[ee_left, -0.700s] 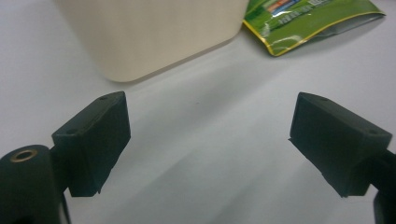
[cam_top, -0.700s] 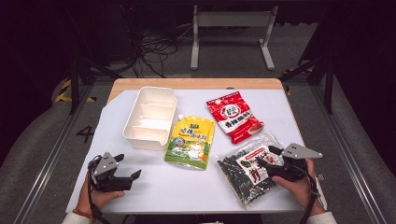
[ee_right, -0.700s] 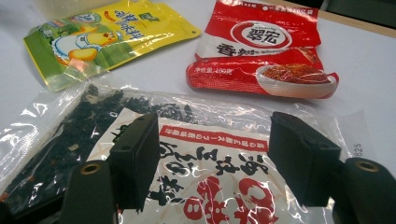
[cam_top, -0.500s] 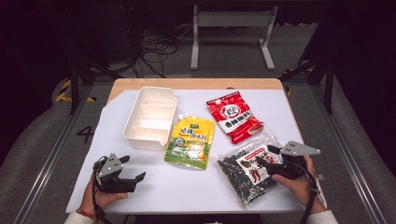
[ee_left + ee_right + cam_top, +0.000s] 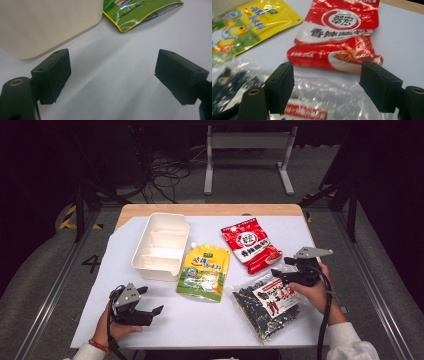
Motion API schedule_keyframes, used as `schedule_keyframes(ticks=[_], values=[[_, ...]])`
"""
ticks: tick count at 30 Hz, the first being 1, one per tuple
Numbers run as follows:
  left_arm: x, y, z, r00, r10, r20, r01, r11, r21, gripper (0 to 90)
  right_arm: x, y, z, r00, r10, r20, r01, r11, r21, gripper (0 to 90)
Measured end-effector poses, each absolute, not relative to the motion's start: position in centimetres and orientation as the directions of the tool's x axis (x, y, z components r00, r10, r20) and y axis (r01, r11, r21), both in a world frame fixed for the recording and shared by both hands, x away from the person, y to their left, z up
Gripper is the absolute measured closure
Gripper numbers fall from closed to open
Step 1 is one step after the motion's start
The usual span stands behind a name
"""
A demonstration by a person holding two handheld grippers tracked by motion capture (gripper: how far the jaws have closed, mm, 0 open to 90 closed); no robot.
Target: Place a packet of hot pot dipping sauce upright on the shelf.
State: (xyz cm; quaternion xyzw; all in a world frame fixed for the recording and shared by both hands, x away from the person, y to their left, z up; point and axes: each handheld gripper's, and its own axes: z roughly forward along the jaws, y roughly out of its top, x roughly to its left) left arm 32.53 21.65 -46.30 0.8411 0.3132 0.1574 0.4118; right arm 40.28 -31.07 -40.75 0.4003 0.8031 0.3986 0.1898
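On the white worktop (image 5: 320,235), the clear bag of dark dried goods (image 5: 267,304) lies under the right gripper (image 5: 325,86), whose wide-open, empty fingers may skid off slick film; left gripper (image 5: 112,75) gapes empty.

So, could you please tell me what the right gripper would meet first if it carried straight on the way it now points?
Probably the red printed snack packet: the right gripper, jaws open, hovers over the clear plastic bag of dark contents, and the packet lies just beyond, though its height above the bag is unclear.
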Motion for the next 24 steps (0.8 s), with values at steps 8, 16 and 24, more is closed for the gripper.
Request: schedule_keyframes(ticks=[8,16,24], values=[[32.7,21.1,-46.3,0.768,0.641,0.007,0.392,-0.479,0.786,12.9,45.6,-30.0,-41.4,-0.552,0.831,0.065,0.593,0.336,0.732,26.0],[32.5,20.6,-46.4,0.789,0.614,0.010,0.379,-0.499,0.779,12.7,48.8,-29.0,-42.3,-0.508,0.861,0.040,0.656,0.356,0.665,15.9],[32.4,20.0,-46.3,0.814,0.581,-0.007,0.370,-0.509,0.777,14.7,49.5,-29.4,-42.7,-0.519,0.845,0.129,0.682,0.319,0.658,38.5]])
